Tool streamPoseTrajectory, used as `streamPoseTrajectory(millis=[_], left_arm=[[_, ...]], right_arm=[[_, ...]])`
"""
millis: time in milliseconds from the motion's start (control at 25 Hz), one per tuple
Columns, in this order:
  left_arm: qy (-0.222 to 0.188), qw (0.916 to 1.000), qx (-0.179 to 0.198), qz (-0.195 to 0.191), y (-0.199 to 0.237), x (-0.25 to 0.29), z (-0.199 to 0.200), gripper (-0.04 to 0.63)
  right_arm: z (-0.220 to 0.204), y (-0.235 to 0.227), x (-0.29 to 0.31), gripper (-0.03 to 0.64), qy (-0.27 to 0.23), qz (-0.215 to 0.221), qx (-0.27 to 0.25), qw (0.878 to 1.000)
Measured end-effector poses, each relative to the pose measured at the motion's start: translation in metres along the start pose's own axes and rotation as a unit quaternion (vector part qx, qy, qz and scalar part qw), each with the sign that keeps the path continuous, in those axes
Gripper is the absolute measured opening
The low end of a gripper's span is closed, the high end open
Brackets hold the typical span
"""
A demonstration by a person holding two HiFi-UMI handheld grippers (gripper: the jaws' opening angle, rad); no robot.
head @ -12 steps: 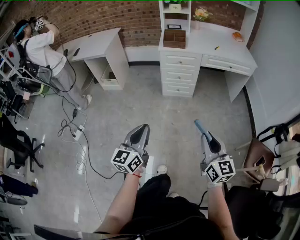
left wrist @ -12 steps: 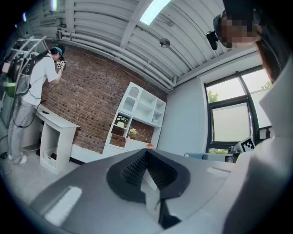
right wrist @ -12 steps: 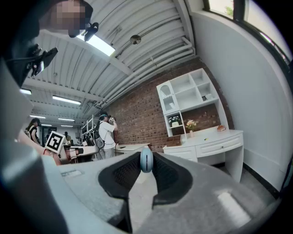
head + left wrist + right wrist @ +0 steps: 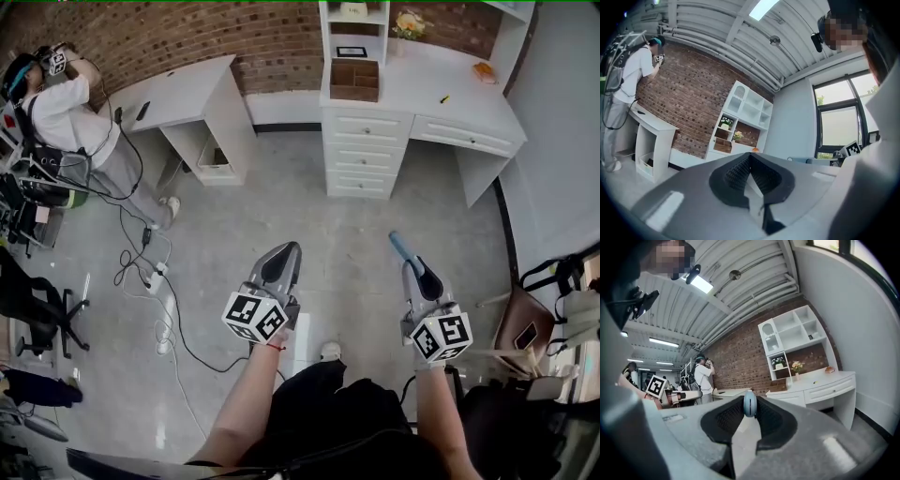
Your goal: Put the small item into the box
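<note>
Right hand-held gripper (image 4: 412,270): held level over the grey floor (image 4: 309,220), its jaws clenched on a small blue item (image 4: 398,247). The right gripper view shows the item (image 4: 749,404) pinched upright at the very tips, its rounded end standing proud of the pads.

Left hand-held gripper (image 4: 286,251): also level, just to the left of the right one and apart from it. Its own view shows the ribbed pads (image 4: 736,171) closed tip to tip with nothing between them — clenched and empty.

Wooden box (image 4: 354,80): open-topped, standing on the white desk (image 4: 450,103) well ahead of both hand-held grippers, across a wide stretch of floor. It sits at the foot of the white shelf unit (image 4: 352,33), slightly left of the right hand-held gripper's line. The small blue item is therefore well apart from the box.

Other observations: a brick wall (image 4: 187,33) runs behind the desk. Far ahead and to the left of the left hand-held gripper a person (image 4: 66,112) in a white top stands at a second white desk (image 4: 183,89) — black cables (image 4: 150,272) trail over the floor from that side.
</note>
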State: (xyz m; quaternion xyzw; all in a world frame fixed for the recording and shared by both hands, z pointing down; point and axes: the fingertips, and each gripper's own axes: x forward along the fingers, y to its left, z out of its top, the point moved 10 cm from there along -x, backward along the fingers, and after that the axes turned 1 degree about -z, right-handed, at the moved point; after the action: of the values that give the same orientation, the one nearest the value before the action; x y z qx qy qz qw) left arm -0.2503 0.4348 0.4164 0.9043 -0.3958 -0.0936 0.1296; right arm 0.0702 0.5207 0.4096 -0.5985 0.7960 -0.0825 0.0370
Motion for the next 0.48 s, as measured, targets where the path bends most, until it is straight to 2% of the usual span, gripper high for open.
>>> streamPoseTrajectory(millis=[480], left_arm=[[0.020, 0.9996, -0.017, -0.010, 0.039, 0.045, -0.005, 0.003]], right_arm=[[-0.003, -0.023, 0.044, 0.077, 0.012, -0.030, 0.024, 0.999]])
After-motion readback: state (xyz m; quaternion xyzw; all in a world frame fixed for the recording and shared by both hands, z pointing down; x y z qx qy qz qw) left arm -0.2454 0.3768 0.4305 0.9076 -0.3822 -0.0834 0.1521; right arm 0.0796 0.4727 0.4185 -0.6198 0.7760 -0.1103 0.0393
